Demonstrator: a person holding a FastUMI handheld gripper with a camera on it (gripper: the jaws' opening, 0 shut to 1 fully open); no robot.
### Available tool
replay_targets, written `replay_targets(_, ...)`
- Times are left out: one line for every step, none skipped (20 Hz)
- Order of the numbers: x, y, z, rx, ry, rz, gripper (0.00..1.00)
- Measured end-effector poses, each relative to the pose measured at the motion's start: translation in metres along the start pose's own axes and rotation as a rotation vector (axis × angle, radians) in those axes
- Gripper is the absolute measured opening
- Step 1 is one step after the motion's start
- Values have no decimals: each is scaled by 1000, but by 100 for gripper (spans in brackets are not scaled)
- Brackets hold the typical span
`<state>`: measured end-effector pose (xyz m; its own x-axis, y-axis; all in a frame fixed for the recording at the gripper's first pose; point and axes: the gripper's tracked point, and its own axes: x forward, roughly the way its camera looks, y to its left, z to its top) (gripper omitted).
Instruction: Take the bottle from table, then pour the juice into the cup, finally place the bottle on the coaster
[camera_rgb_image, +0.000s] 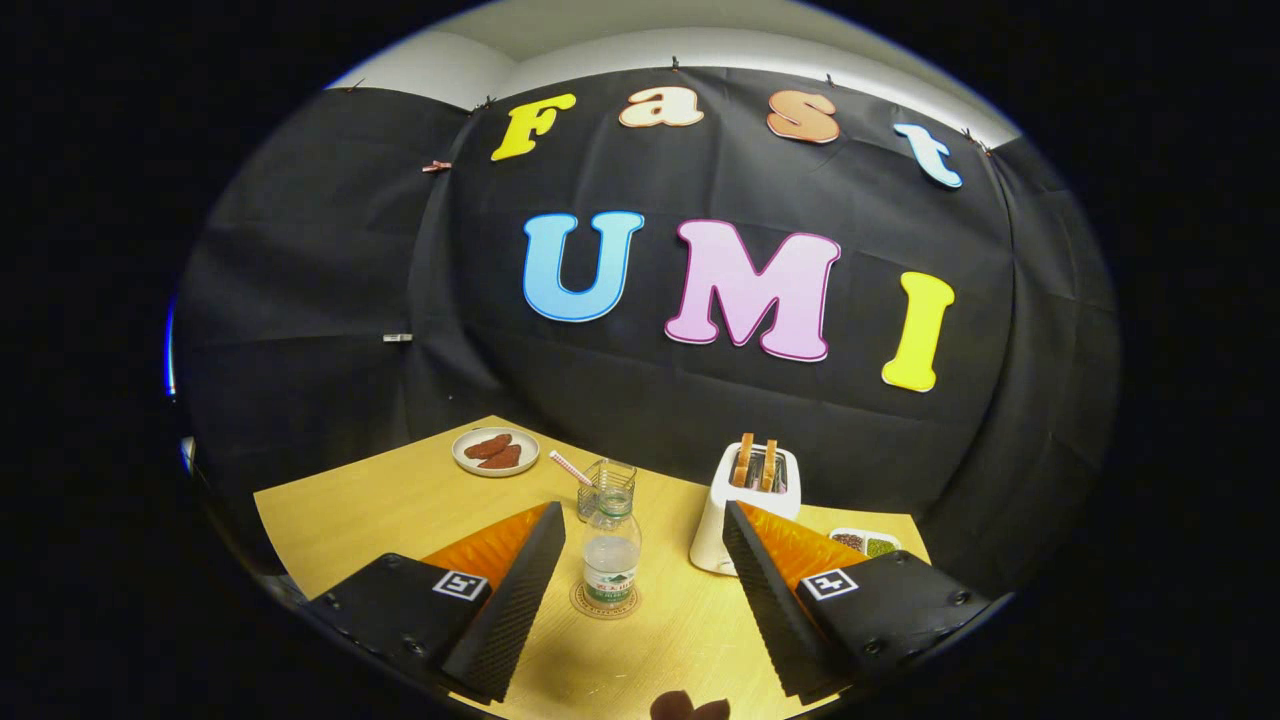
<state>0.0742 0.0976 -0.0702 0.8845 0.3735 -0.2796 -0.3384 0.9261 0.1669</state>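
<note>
Gripper view: the gripper (635, 590) has its jaws spread wide apart, gripping nothing. Between and just ahead of the fingers (520, 590), the bottle (611, 560) stands upright on the round coaster (605, 603), long axis vertical, neck pointing up. Right behind it on the wooden counter (380, 510) stands the clear cup (606, 485) with a straw (570, 467). A toaster (745, 500) sits to the right, a plate (495, 451) farther back.

Clear plastic bottle (611, 552), matt wood-look table (400, 505)

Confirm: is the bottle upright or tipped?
Upright: the bottle stands on the coaster, neck up, ahead of the open hand-held gripper, untouched.
</note>
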Motion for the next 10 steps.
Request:
replay_targets(-5, 1, 3, 4, -4, -5, 97)
replay_targets(-10, 2, 6, 0, -8, -14, 97)
replay_targets(-14, 2, 8, -8, -14, -23, 97)
replay_targets(-19, 2, 8, -14, -13, -31, 97)
replay_targets(-21, 3, 9, -15, -12, -34, 97)
replay_targets(-24, 5, 9, -12, -12, -36, 97)
replay_targets(-26, 6, 11, -9, -15, -39, 97)
replay_targets(-29, 5, 13, -7, -20, -46, 97)
replay_targets(-31, 5, 16, -9, -27, -52, 97)
replay_targets(-33, 5, 17, -9, -31, -60, 97)
